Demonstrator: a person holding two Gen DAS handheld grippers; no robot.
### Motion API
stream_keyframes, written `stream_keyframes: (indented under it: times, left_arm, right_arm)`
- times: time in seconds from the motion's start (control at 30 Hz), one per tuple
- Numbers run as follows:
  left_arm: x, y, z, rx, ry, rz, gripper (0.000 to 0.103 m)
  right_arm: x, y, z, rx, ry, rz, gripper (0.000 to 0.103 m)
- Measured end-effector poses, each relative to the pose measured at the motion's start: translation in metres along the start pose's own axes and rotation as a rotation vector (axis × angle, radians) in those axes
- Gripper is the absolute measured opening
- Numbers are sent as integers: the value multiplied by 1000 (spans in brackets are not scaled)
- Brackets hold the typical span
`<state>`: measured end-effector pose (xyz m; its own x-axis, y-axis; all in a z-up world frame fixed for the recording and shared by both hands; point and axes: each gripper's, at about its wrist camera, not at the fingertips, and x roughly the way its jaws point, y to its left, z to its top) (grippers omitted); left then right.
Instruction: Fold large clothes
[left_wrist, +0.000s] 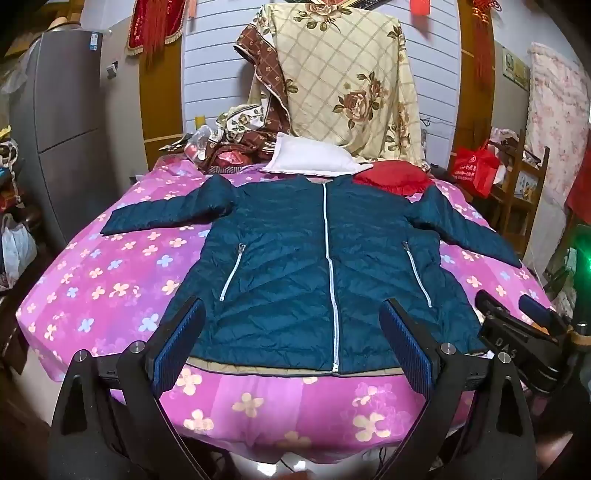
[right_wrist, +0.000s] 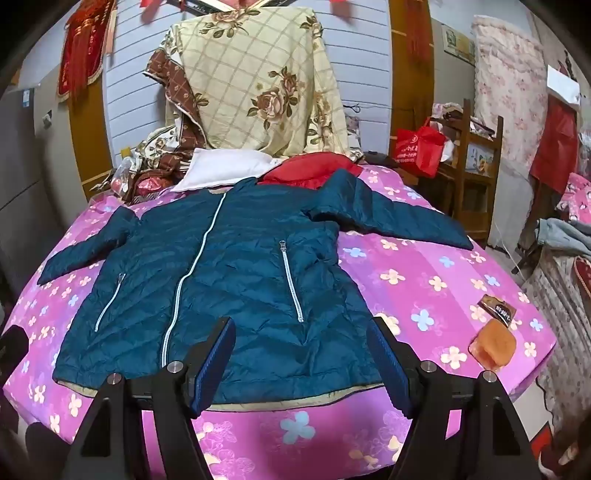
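1. The jacket (left_wrist: 295, 258) (right_wrist: 221, 280), dark teal and quilted, lies flat and face up on a bed (left_wrist: 110, 280) (right_wrist: 424, 280) covered in a pink sheet with flowers.
2. Its front zip (left_wrist: 330, 266) (right_wrist: 188, 273) is closed from collar to hem, and a short pocket zip shows on each side of it.
3. Both sleeves are spread outward on the sheet, one to each side of the body.
4. The hem lies along the near edge of the bed, with a tan lining showing as a thin strip below it.
5. The left claw (left_wrist: 293, 345) is released, its blue-padded jaws spread wide, hovering over the hem; nothing is between the pads.
6. The right claw (right_wrist: 301, 360) is also released, jaws apart, above the hem near the jacket's corner, and grips nothing.
7. In the left wrist view the right claw (left_wrist: 517, 332) appears at the right edge, just beside the jacket's hem corner.
8. Past the collar lie a white pillow (left_wrist: 314, 158) (right_wrist: 229, 168) and a red cloth (left_wrist: 391, 177) (right_wrist: 314, 170), both touching or just beside the jacket's top.
9. Behind them a cream quilt (left_wrist: 343, 74) (right_wrist: 258, 74) with roses stands propped upright against the wall.
10. An orange packet (right_wrist: 493, 345) rests on the sheet to the right, well apart from the jacket.
11. A red bag (left_wrist: 474, 168) (right_wrist: 419, 146) sits by a wooden rack beyond the bed.
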<state>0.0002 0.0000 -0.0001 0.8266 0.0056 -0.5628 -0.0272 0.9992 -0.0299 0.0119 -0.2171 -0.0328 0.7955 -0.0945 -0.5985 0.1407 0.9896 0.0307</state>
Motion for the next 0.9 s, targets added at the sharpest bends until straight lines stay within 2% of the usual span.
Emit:
stream_keyframes:
  times: [0.27, 0.43, 0.57, 0.77, 0.9]
  left_arm:
    - [-1, -6, 0, 18, -3, -19, 95]
    - [5, 1, -5, 16, -1, -1, 95]
    - [11, -4, -7, 52, 8, 15, 95]
    - [27, -8, -14, 49, 107, -66, 95]
    - [29, -12, -17, 47, 142, -109, 95]
  right_arm:
    - [4, -2, -1, 6, 5, -4, 71]
    - [3, -6, -1, 7, 4, -12, 71]
    - [6, -6, -6, 17, -8, -25, 71]
    - [10, -8, -9, 29, -2, -36, 71]
    - [11, -10, -8, 33, -2, -45, 71]
